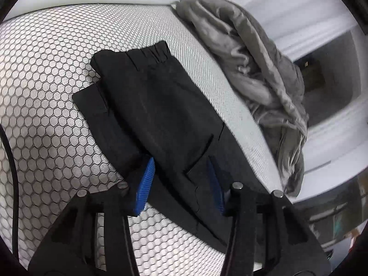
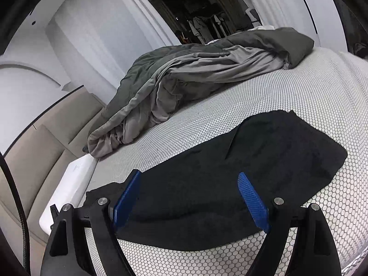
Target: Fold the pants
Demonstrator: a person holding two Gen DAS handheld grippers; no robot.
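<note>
Left wrist view, nearest first: the left claw [image 1: 181, 172] sits low over the black pants [image 1: 147, 105], its blue pads [image 1: 145, 184] partly closed, one on either side of a raised fold of the black cloth; whether the pads actually press on that fold I cannot tell. From there the pants stretch away from the camera along their long axis, up and to the left in the picture, ending in the gathered elastic waistband [image 1: 149, 50] at the far end. They lie folded lengthwise on the bed [image 1: 46, 92], whose cover has a honeycomb pattern. Beyond them, along the bed's far edge, a grey blanket [image 1: 253, 69] lies crumpled. In the right wrist view the right claw [image 2: 188, 197] stands wide apart with nothing between its blue pads [image 2: 253, 202], hovering just above the near edge of the pants [image 2: 253, 156], which here run across the picture from lower left to upper right. Farther back the same blanket [image 2: 184, 76] is heaped, and past it a dark doorway shows hanging clothes [image 2: 204, 27].
</note>
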